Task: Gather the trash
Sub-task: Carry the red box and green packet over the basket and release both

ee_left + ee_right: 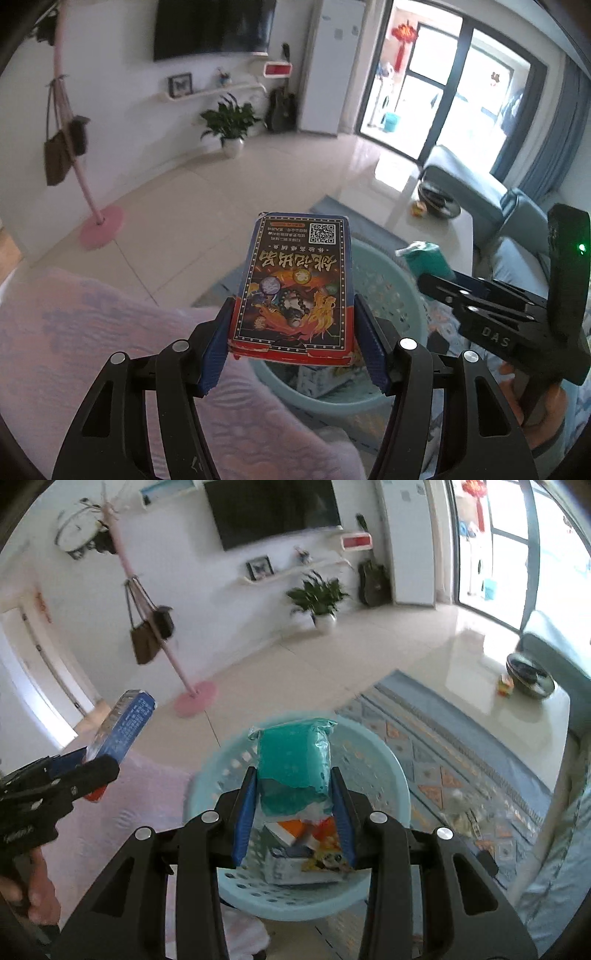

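Teal plastic crinkles between my right gripper (293,805) pads: a soft packet (293,760), pinched at its lower half so it hangs over the pale blue basket (391,775), where other wrappers already lie. My left gripper (291,332) clamps a printed card box (295,284) by its long edges, jaws about half open, near the basket rim. A pink blanket (92,332) lies just beside the basket on the left; the table (517,709) stands well apart. Nothing blocks the drop, I judge.
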Motion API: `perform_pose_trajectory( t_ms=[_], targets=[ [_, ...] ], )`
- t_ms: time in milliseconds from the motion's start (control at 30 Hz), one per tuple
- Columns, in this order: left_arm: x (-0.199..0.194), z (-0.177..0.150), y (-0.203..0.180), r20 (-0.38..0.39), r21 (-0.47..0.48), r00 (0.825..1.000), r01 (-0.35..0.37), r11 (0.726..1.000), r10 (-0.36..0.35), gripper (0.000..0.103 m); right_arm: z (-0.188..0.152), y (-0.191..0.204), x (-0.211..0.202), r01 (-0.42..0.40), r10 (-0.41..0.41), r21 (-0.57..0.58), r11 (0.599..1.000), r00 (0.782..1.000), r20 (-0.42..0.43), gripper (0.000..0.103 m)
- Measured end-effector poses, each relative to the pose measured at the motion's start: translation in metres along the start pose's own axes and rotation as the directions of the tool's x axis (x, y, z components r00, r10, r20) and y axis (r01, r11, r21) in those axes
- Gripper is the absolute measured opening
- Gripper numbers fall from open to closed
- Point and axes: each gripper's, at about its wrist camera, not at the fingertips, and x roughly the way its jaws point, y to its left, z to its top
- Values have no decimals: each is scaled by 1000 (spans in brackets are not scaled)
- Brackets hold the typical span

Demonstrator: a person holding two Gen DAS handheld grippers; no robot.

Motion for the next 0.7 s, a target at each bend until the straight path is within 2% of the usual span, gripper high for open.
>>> perform_pose_trajectory(
  t_ms=[133, 167, 200, 233, 367, 600, 700],
  targets=[
    [13, -3, -3, -42, -13, 999, 30, 999, -31, 61, -3, -6, 8, 23, -23, 17, 1000, 1000, -8, 41],
    [15, -3, -2, -49, -24, 998, 36, 999, -37, 65, -1, -6, 10, 25, -24, 21, 999, 1000, -8, 43],
    [17, -3, 0, -52, -30, 998, 37, 999, -38, 71, -1, -9, 11, 24, -24, 29, 999, 1000, -9, 47],
    [16, -4, 1, -48, -37, 998, 34, 999, -36, 73, -1, -10, 11, 25, -24, 33, 999, 1000, -10, 52],
    [10, -11, 0, -35, -39, 999, 30, 999, -32, 74, -4, -11, 5, 11, -11, 37, 999, 1000, -1, 54],
    [-29, -30, 8, 41, -82, 999, -15, 997, 19, 79, -9, 10, -21, -37, 38, -7, 999, 999, 16, 55],
    [-54, -42, 10, 92, -102, 994, -47, 994, 56, 81, -14, 26, -40, -64, 66, -38, 997, 997, 45, 65]
  ],
)
